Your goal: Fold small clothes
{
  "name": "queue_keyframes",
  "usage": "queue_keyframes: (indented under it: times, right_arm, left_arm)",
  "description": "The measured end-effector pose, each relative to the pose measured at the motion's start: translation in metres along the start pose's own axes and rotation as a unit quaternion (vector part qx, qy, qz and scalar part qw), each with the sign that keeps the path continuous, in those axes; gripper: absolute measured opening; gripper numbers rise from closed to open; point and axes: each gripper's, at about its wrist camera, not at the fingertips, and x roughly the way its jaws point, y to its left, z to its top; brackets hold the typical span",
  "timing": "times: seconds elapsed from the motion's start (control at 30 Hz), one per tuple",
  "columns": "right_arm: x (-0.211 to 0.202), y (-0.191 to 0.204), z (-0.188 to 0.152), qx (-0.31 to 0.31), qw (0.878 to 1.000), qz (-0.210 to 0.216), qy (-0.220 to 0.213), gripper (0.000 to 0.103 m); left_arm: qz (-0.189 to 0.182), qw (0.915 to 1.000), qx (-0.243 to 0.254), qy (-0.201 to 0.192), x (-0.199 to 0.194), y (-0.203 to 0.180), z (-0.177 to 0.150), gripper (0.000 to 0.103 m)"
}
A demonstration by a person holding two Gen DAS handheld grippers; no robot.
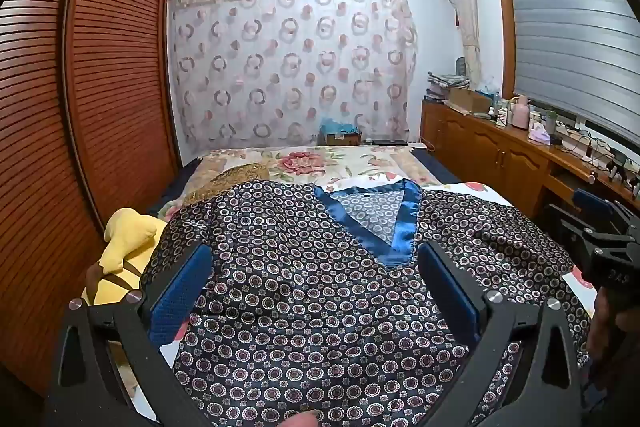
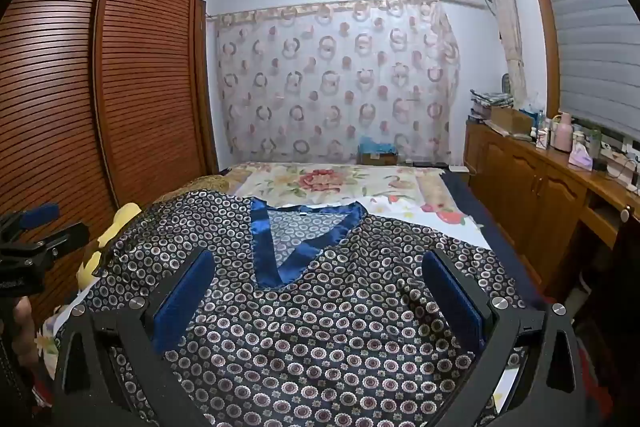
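My left gripper (image 1: pixel 316 291): matt black plastic frame, textured blue pads (image 1: pixel 182 297), bright metal screws. Patterned top (image 1: pixel 320 307): glossy satin cloth, smooth blue trim. Wardrobe (image 1: pixel 100 87): slatted varnished wood. Yellow plush toy (image 1: pixel 128 239): soft matt fabric. Curtain (image 2: pixel 336 79): sheer cloth.

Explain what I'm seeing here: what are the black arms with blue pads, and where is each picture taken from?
Each picture comes from a camera riding on a hand-held claw, looking forward along its two fingers. The black arms with blue pads are those fingers. One view is from the left claw, the other from the right claw; each also glimpses its partner at the frame's edge. Both claws are open and hold nothing. Below them a patterned top with a blue V-neck lies spread on the bed, not yet folded. A yellow plush toy sits at the top's left side.
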Motion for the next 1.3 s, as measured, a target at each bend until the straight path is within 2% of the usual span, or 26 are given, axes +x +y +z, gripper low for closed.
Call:
queue_keyframes:
  times: [1.3]
  right_arm:
    - [-0.0034, -0.0005, -0.0001, 0.005, 1.000, 0.000, -0.003, 0.103]
  left_arm:
    - [0.000, 1.0000, 0.003, -0.005, -0.0065, -0.0009, 0.0073, 0.103]
